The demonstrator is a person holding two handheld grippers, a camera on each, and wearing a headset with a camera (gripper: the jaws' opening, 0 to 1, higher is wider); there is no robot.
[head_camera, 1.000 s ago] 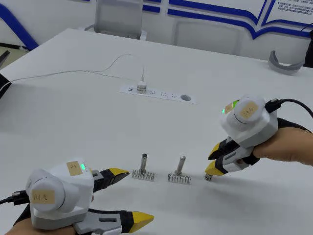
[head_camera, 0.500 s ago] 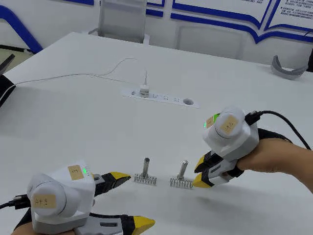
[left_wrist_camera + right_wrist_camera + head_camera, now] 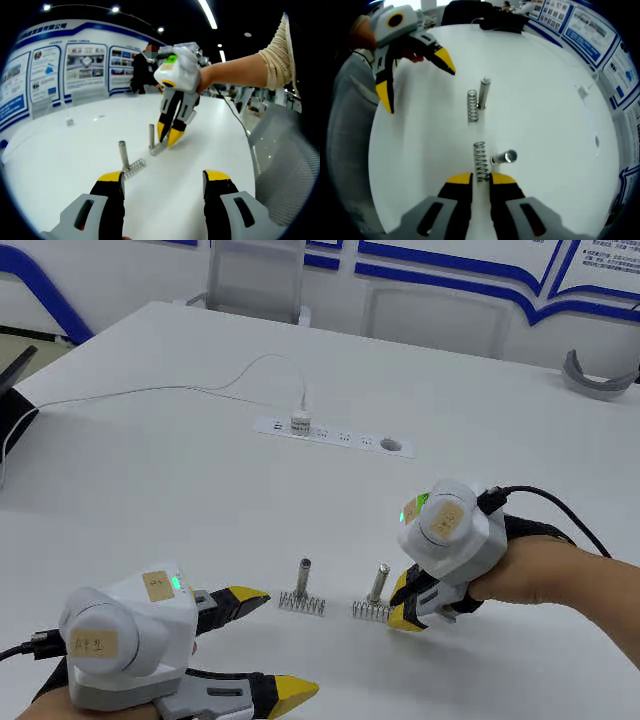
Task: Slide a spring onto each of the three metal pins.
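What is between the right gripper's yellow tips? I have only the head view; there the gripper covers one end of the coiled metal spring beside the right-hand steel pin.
Observer: In the right gripper view, the near end of that coiled metal spring lies between the tips of the right gripper, jaws narrowly apart.
Operator: How is it angled at the pin?
Observer: In the left gripper view it points steeply down, tips close beside the upright steel pin; contact I cannot tell.

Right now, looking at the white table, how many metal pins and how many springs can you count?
Metal pins: 2
Springs: 2
Total: 4
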